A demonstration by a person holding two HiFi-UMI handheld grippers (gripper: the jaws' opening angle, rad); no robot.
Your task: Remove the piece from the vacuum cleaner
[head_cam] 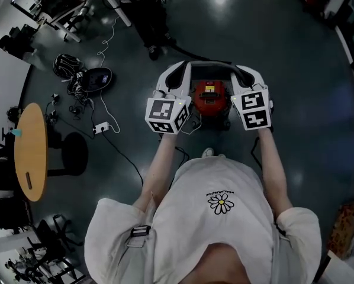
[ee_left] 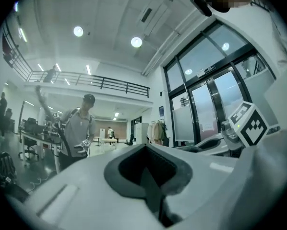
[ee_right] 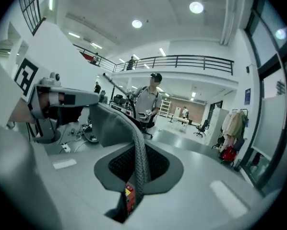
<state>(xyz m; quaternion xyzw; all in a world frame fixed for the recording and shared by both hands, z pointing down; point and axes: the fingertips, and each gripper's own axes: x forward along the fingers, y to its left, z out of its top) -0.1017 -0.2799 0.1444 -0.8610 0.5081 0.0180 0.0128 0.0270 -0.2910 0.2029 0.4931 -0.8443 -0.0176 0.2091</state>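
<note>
In the head view a red vacuum cleaner (head_cam: 210,98) stands on the dark floor in front of me. A dark curved piece (head_cam: 211,63) arches over its far side. My left gripper (head_cam: 186,68) meets the piece's left end and my right gripper (head_cam: 238,70) its right end. In the right gripper view a grey ribbed piece (ee_right: 139,159) runs between the closed jaws of the right gripper (ee_right: 134,188), and a bit of the red cleaner (ee_right: 129,196) shows below it. The left gripper (ee_left: 150,190) has its jaws together on a thin dark strip (ee_left: 152,188).
A round wooden table (head_cam: 30,152) stands at the left. A power strip (head_cam: 101,127) with cables, a black disc-shaped device (head_cam: 97,78) and a black bag (head_cam: 67,65) lie on the floor to the left. A person (ee_right: 150,104) stands in the background among desks.
</note>
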